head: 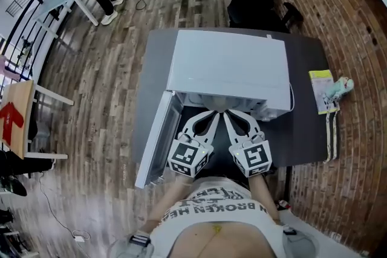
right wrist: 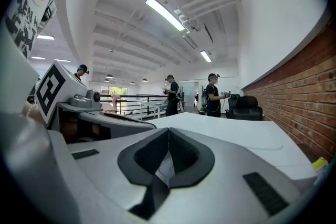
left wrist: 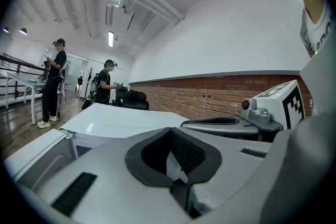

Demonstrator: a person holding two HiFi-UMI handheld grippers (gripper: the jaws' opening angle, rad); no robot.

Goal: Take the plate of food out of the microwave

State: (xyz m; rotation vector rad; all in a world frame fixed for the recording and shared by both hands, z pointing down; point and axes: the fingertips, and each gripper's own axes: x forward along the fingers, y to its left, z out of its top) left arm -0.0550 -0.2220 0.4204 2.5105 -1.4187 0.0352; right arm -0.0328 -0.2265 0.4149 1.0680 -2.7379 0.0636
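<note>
The plate of food showed in no view. I judged it to sit inside the microwave (head: pixel 227 69), under the white top that hid the cavity from the head view. The microwave stood on the dark desk (head: pixel 302 130) with its mouth facing 6 o'clock, and its door (head: pixel 158 136) swung out towards 7 o'clock.

The left tool (head: pixel 213 113) and the right tool (head: pixel 228 113) lay side by side, their tips at the mouth and pointing to 12 o'clock. Each was clenched, pads together at the tip. A pale sliver showed through the gap behind the pads in both gripper views, and I could not tell what it was. Nothing was plainly held.

A loaded plate would likely be stiff, fairly heavy, smooth at the rim and breakable, and the food could slide if it tipped. The rim nearest the mouth, at 6 o'clock, seemed the place to pinch, one tool at each side of it. The plate should be kept flat. Which way it pointed, and whether it had a long axis at all, could not be seen.
</note>
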